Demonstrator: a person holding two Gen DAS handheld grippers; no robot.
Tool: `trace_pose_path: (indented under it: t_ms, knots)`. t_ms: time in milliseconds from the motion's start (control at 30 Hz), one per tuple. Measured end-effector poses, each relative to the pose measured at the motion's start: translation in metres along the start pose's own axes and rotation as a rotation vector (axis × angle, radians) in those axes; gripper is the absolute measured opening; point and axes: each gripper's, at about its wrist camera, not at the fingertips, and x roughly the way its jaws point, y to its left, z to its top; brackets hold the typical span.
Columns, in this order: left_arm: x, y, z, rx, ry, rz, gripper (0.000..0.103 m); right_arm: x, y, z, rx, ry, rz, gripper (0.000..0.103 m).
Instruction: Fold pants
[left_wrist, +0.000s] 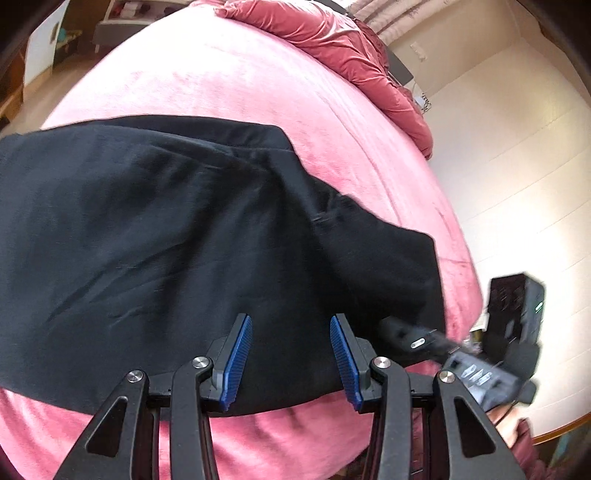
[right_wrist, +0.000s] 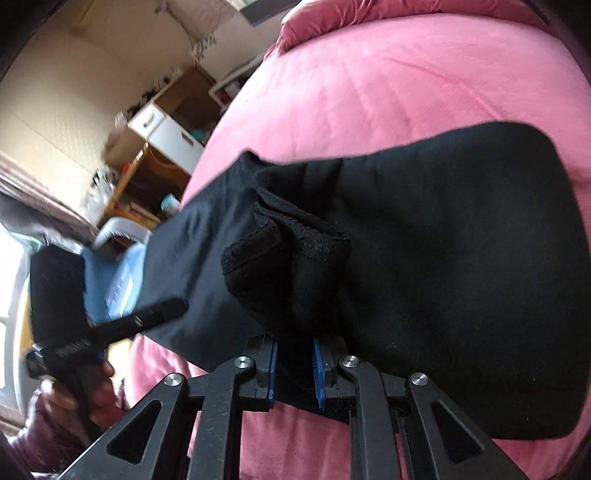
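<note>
Your right gripper (right_wrist: 294, 369) pinches a bunched fold of the black pants (left_wrist: 155, 236) lying on the pink bed (left_wrist: 229, 81), your left gripper (left_wrist: 291, 358) spread empty above them, a crumpled red duvet (left_wrist: 332, 40) beyond.

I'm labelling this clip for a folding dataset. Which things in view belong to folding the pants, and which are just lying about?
Part of the job:
black pants
left gripper, open above the pants
right gripper, shut on a bunch of the pants
pink bedcover, the surface under them

Just lying about:
rumpled red duvet
white drawer unit
wooden shelf
</note>
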Motion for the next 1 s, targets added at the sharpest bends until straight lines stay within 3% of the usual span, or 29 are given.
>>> trace_pose_path:
  t_ms: [133,200,233,300,367,400,600,767,833,900,1000]
  knots:
    - [0.006,0.000,0.006,-0.070,0.024,-0.105,0.047,0.013,0.007,-0.007,-0.061,0.017,-0.054,0.016]
    - [0.010,0.001,0.011,-0.116,0.046,-0.167,0.060,0.018,0.011,-0.007,-0.087,0.014,-0.070,0.019]
    - [0.010,-0.003,0.013,-0.133,0.054,-0.183,0.061,0.020,0.013,-0.005,-0.101,0.011,-0.078,0.020]
    - [0.013,-0.004,0.016,-0.153,0.065,-0.204,0.061,0.015,0.019,-0.005,-0.134,0.005,-0.082,0.028]
    - [0.017,-0.009,0.019,-0.149,0.072,-0.201,0.065,0.011,0.022,-0.011,-0.145,0.018,-0.019,0.059]
    - [0.019,-0.010,0.020,-0.145,0.083,-0.204,0.070,0.007,0.023,-0.012,-0.149,0.020,0.014,0.063]
    - [0.040,-0.024,0.022,-0.129,0.136,-0.157,0.072,-0.035,0.014,-0.026,-0.166,-0.008,0.001,0.064]
    - [0.057,-0.027,0.015,-0.143,0.202,-0.126,0.070,-0.085,-0.038,-0.051,-0.023,-0.067,-0.128,0.064]
    - [0.059,-0.032,0.014,-0.122,0.208,-0.108,0.060,-0.102,-0.065,-0.064,0.058,-0.085,-0.194,0.065]
    - [0.063,-0.042,0.015,-0.078,0.216,-0.097,0.033,-0.111,-0.083,-0.072,0.118,-0.086,-0.239,0.066]
    - [0.057,-0.055,0.016,-0.022,0.184,-0.104,0.021,-0.117,-0.102,-0.083,0.197,-0.082,-0.307,0.066]
